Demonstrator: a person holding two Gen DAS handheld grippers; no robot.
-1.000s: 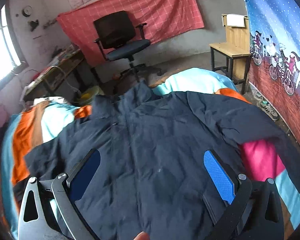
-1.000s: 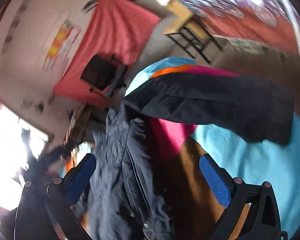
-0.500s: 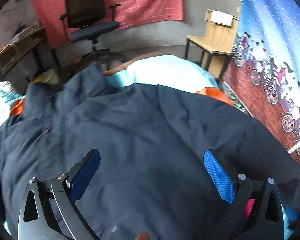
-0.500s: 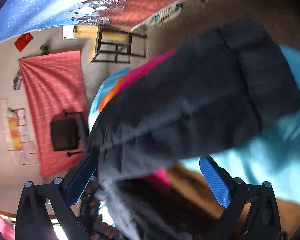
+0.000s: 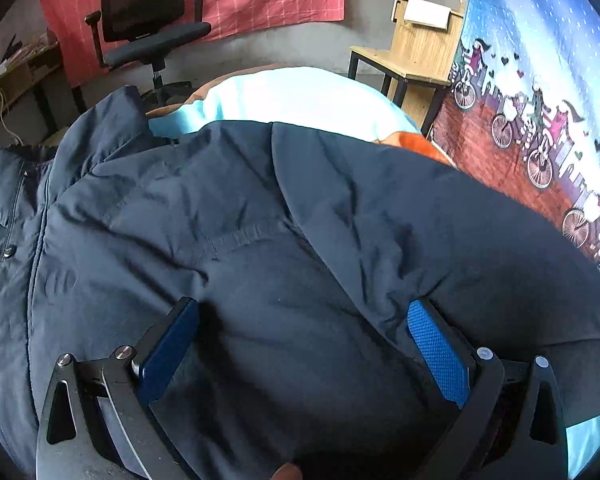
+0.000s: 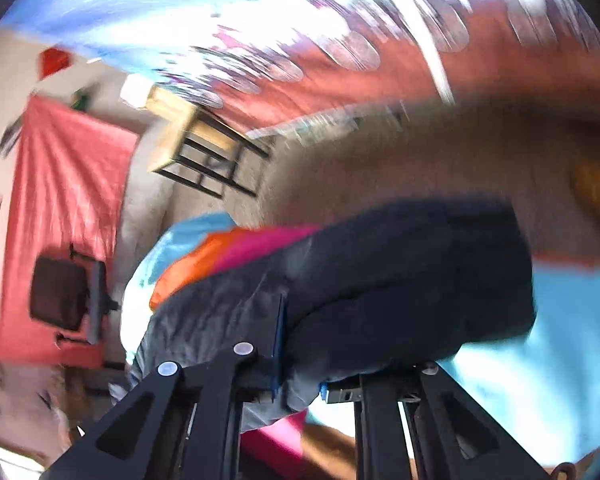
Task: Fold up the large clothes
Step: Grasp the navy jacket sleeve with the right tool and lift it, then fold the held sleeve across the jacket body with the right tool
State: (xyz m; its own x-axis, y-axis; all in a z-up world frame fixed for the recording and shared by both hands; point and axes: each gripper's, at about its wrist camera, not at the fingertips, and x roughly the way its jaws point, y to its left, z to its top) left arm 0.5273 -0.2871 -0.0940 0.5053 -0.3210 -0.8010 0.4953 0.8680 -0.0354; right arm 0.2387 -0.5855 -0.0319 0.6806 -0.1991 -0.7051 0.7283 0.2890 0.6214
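A large dark navy padded jacket (image 5: 260, 240) lies spread on a bed, front up, its zipper and collar at the left. My left gripper (image 5: 300, 344) is open, its blue pads low over the jacket's right chest and shoulder seam. In the blurred right wrist view, my right gripper (image 6: 300, 364) is shut on the jacket's sleeve (image 6: 400, 300), which bulges out between and beyond the fingers above the bedcover.
The bedcover (image 5: 300, 96) is striped light blue, orange and pink. Behind the bed stand a black office chair (image 5: 148, 20) and a wooden side table (image 5: 412, 52). A curtain with bicycle print (image 5: 540, 120) hangs close on the right.
My left gripper has moved in closer over the jacket's right side. My right gripper, open before, has closed on the sleeve and is swinging with it.
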